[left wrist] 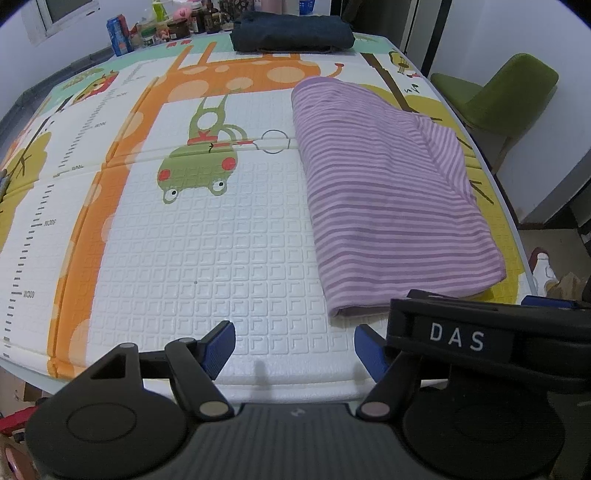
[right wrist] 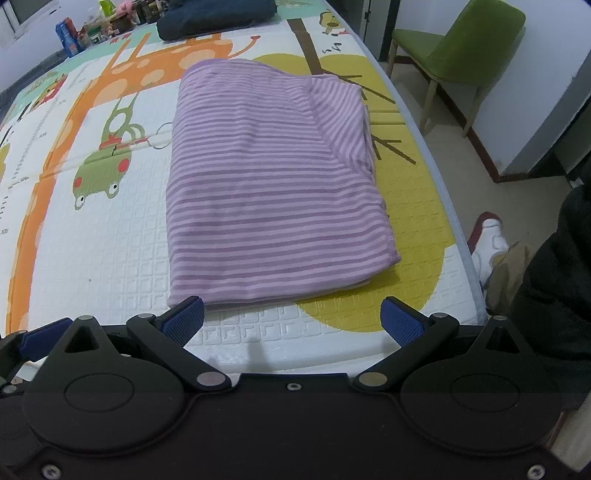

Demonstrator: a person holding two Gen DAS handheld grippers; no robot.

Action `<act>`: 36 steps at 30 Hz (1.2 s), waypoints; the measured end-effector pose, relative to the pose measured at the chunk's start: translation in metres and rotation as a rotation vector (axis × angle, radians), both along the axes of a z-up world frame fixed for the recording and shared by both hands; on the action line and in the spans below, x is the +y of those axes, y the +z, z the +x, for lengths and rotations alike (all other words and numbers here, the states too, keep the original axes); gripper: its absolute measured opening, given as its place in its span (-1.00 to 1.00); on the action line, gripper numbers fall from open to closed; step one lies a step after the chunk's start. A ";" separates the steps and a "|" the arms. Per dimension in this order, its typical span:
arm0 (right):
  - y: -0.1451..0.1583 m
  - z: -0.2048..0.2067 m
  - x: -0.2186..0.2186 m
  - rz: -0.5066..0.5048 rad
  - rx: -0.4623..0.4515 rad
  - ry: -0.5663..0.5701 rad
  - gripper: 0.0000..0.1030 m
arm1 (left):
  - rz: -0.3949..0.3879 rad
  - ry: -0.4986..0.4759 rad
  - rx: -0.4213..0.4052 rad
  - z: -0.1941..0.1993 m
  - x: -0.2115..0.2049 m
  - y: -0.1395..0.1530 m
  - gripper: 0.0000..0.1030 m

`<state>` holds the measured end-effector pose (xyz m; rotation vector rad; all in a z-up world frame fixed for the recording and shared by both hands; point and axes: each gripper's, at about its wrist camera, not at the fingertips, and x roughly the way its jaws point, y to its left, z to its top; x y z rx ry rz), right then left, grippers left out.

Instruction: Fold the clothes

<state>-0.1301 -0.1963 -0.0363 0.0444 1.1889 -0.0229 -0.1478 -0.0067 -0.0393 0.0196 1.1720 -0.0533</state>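
On the play mat (left wrist: 221,258), a folded striped garment (right wrist: 273,184) is seen at twelve o'clock of the right gripper (right wrist: 291,323); the jaws of both it and the left gripper (left wrist: 293,349) are held wide apart, with nothing gripped.

A table covered by a printed play mat (left wrist: 184,258) is shown; a green chair (right wrist: 458,40) is placed on pale floor (right wrist: 461,162) beside white walls (left wrist: 576,110), with a window (left wrist: 55,14) behind.
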 end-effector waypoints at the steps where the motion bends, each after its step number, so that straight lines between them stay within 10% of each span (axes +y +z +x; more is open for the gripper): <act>1: 0.000 0.000 0.000 -0.001 0.000 0.002 0.99 | -0.001 0.001 -0.002 0.000 0.001 0.000 0.43; 36: -0.003 -0.003 -0.016 0.000 0.000 -0.035 0.99 | 0.000 -0.022 -0.007 0.002 -0.013 -0.002 0.43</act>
